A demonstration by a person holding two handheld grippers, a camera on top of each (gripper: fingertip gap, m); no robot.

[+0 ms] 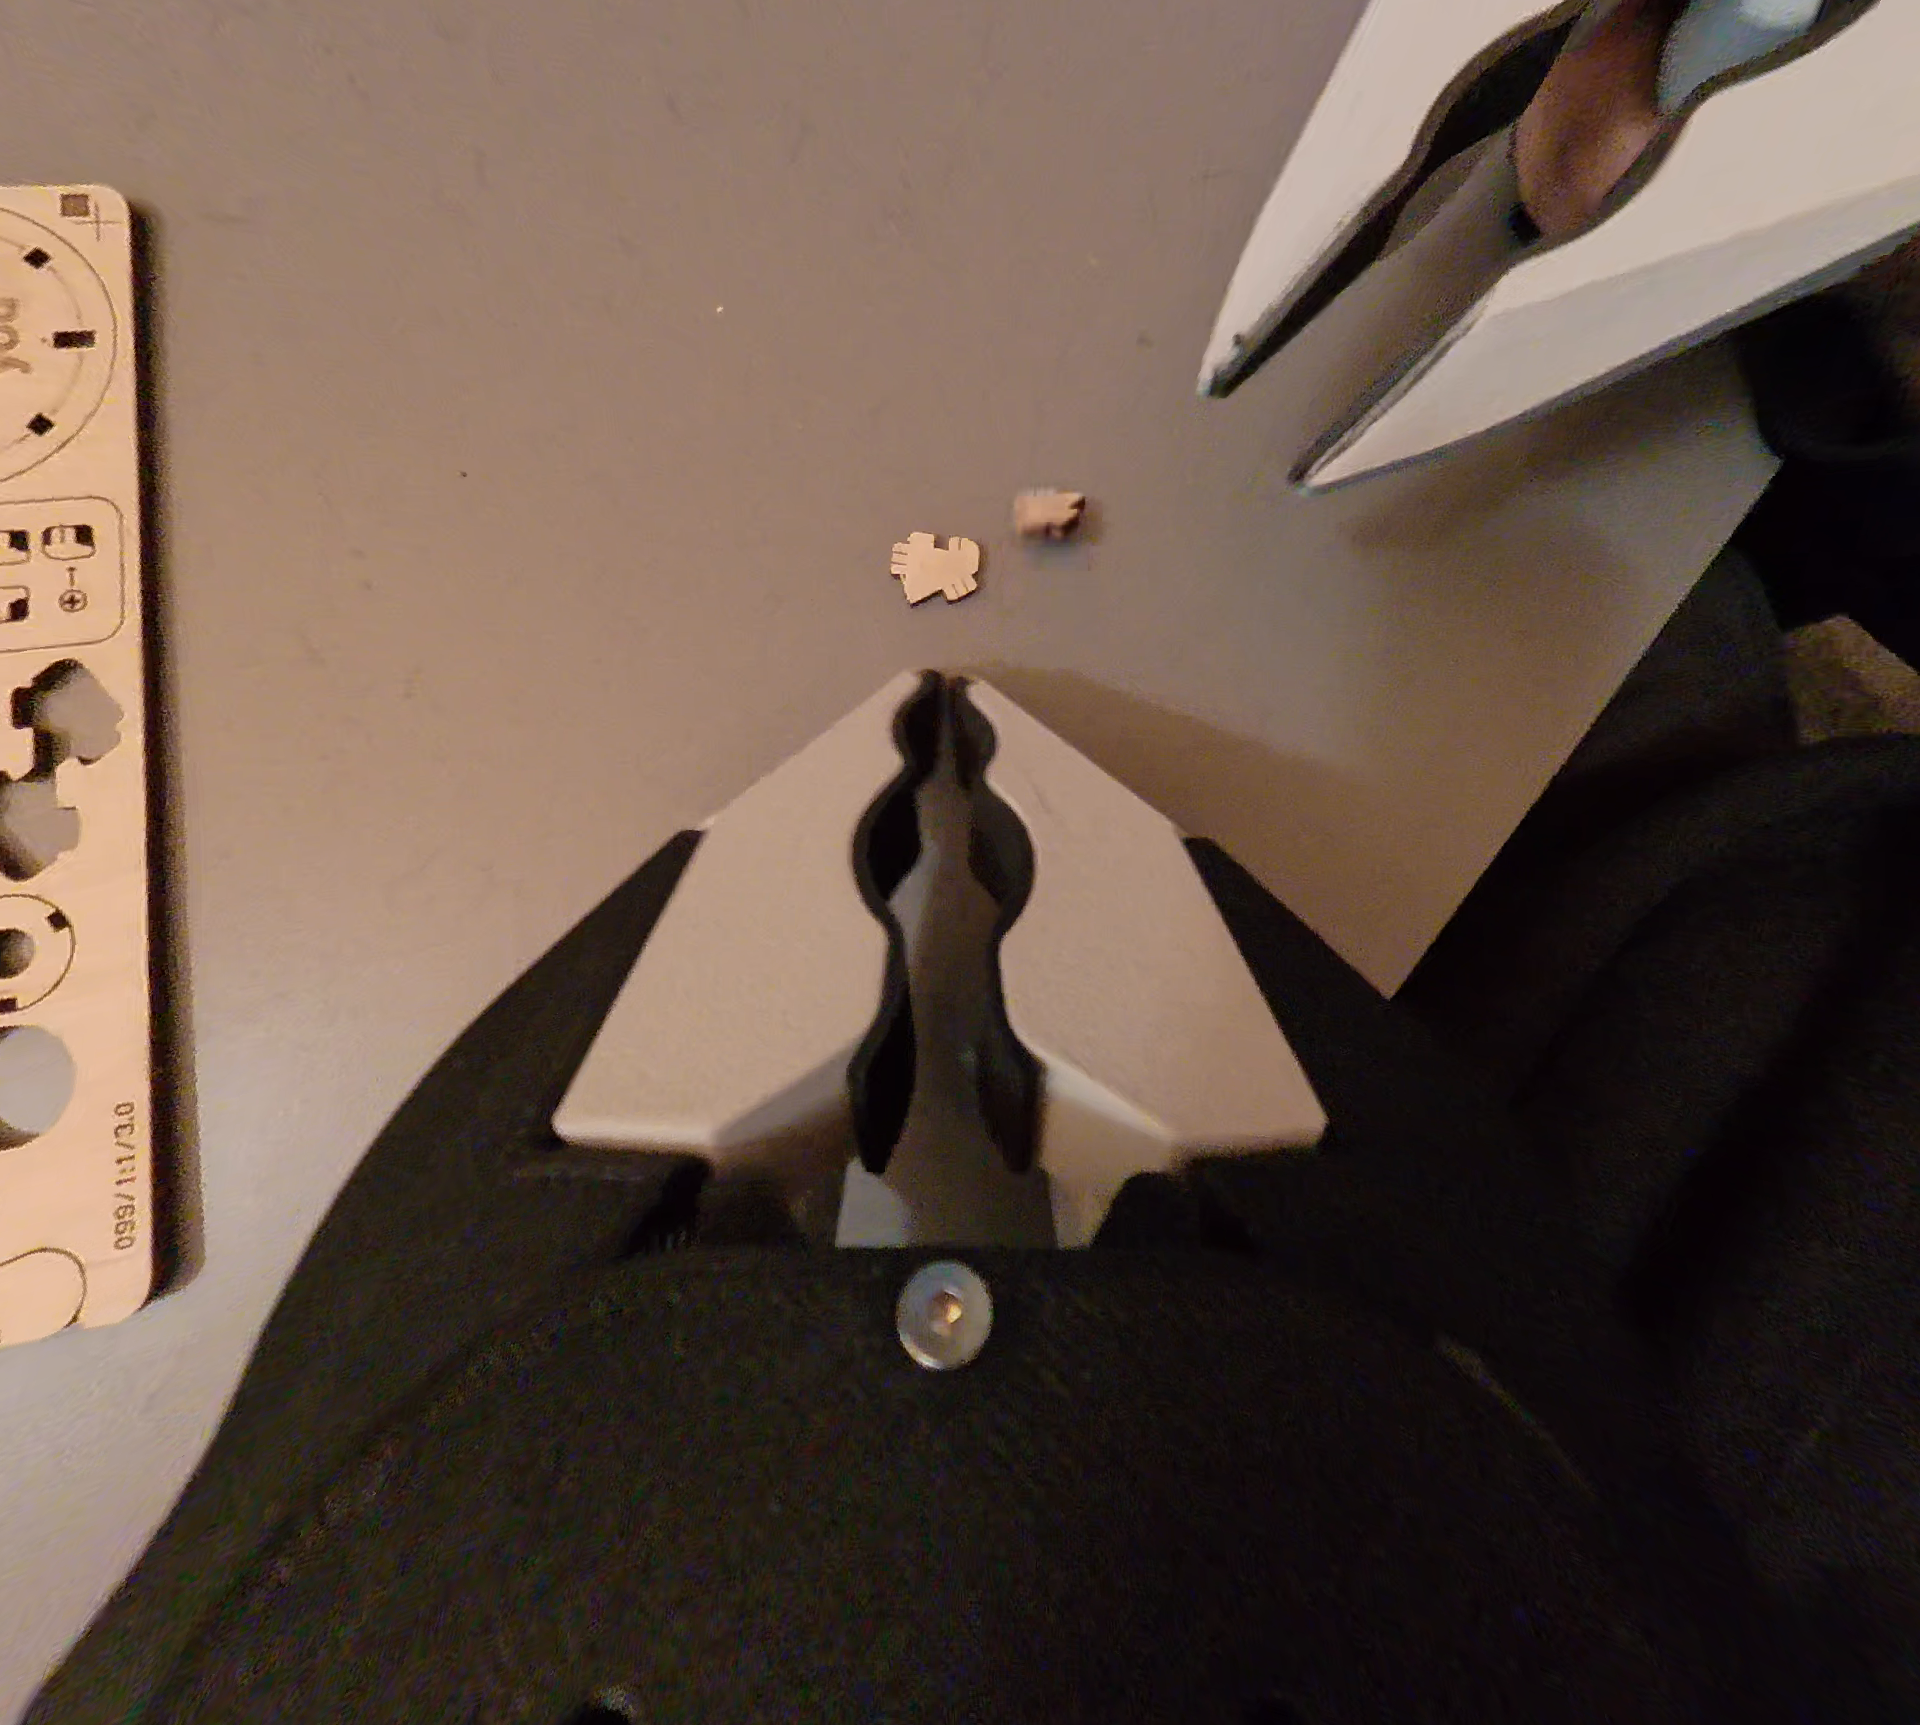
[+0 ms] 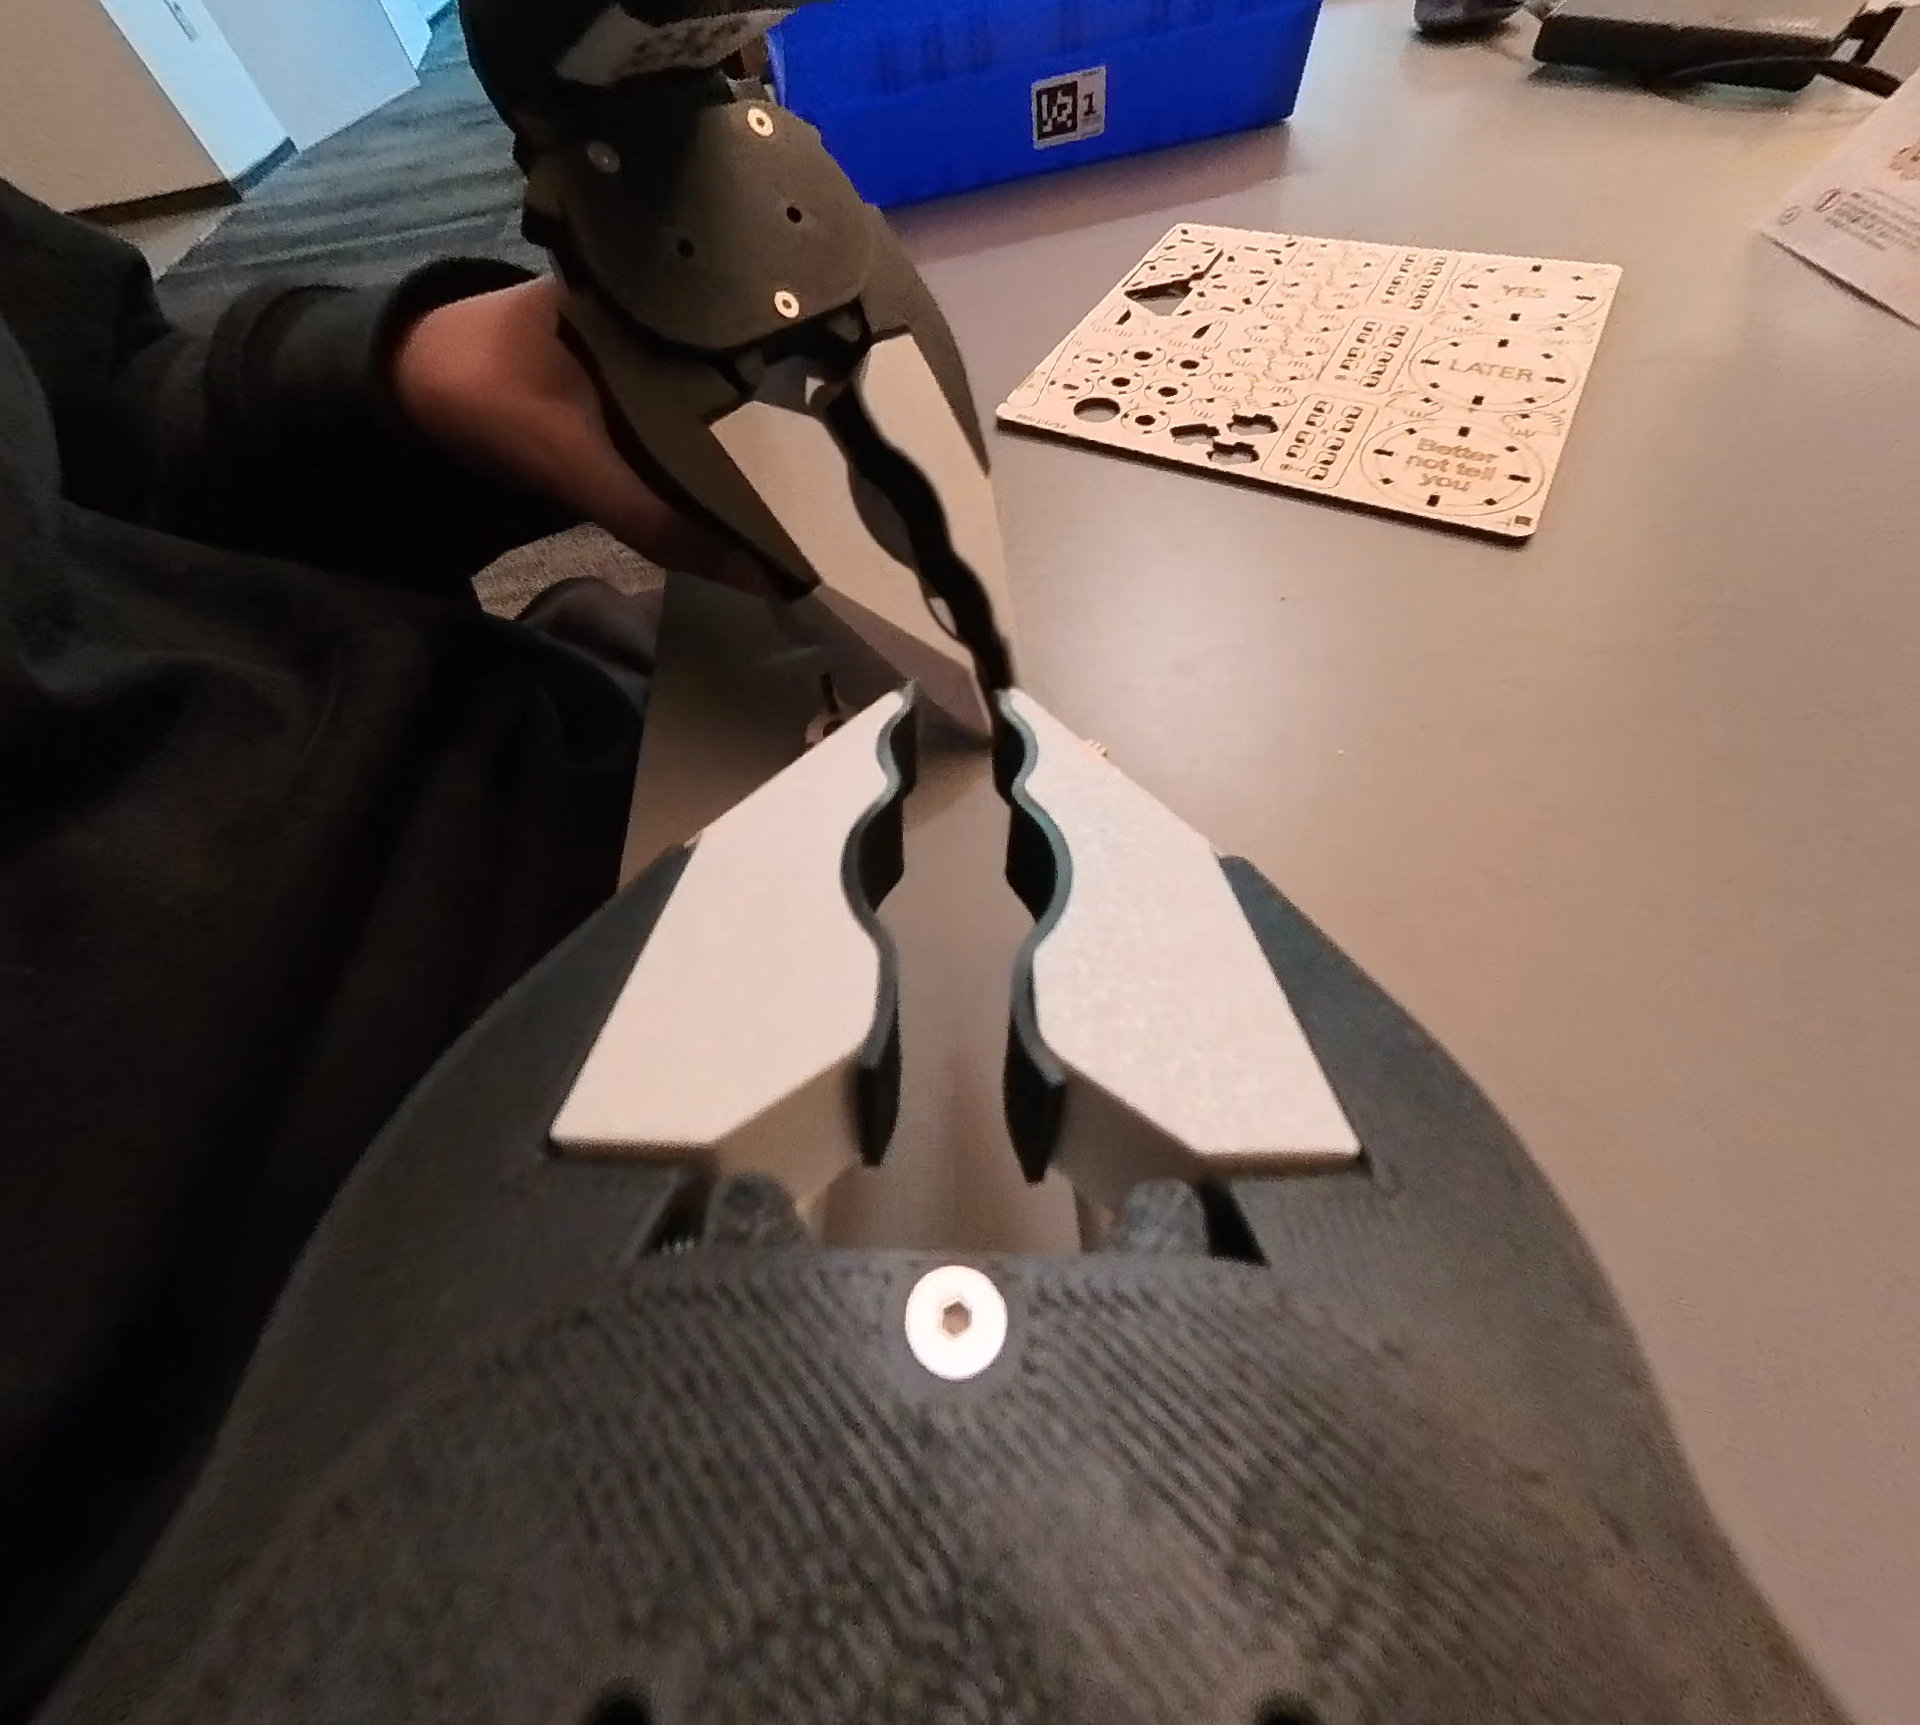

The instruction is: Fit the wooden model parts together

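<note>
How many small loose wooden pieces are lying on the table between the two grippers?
2: one flat piece just ahead of the left gripper, the other beside it, nearer the right gripper. More may be hidden behind the grippers.

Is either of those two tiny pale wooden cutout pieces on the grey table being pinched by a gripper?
No: both tiny pale wooden cutout pieces lie loose on the grey table, clear of both grippers.

The left gripper (image 1: 943, 680), tips closed together on nothing, angles down over the grey table (image 1: 623, 117). The right gripper (image 2: 956, 704), tips slightly parted and bare, hovers just beside it above the table. A dark-sleeved hand (image 2: 499, 397) grips the left tool.
</note>
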